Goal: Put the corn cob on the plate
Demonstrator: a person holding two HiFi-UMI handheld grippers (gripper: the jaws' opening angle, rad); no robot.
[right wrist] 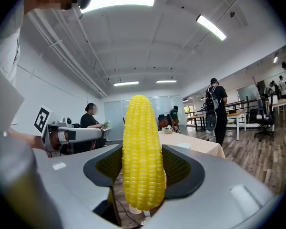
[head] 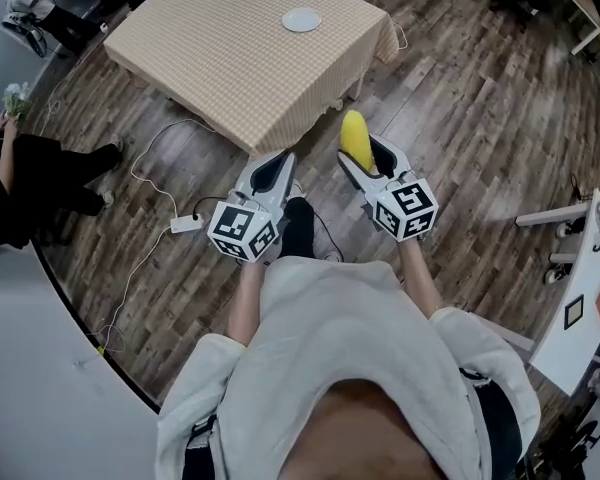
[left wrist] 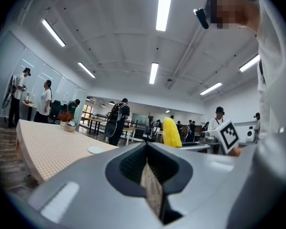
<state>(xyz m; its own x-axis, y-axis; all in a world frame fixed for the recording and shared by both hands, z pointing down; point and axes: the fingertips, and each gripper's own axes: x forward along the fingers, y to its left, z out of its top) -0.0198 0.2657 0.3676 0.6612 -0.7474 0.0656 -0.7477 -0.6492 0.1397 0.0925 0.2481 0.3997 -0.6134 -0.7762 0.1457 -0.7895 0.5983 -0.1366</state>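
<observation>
My right gripper [head: 363, 156] is shut on a yellow corn cob [head: 355, 138], which stands upright between the jaws [right wrist: 142, 171]. My left gripper [head: 276, 171] is beside it on the left, shut with nothing in it [left wrist: 148, 149]. Both are held level above the wooden floor, short of the table [head: 220, 58] with the checked cloth. A small white plate [head: 301, 19] lies near the table's far right corner; it also shows as the plate [left wrist: 95, 150] in the left gripper view and the plate [right wrist: 183, 146] in the right gripper view. The corn cob [left wrist: 170, 132] appears in the left gripper view too.
A white power strip [head: 187, 224] and its cables lie on the floor to my left. A person in black [head: 40, 173] sits at the far left. White furniture [head: 580, 298] stands at the right. A bowl [left wrist: 69, 126] sits on the table's far end; people stand beyond.
</observation>
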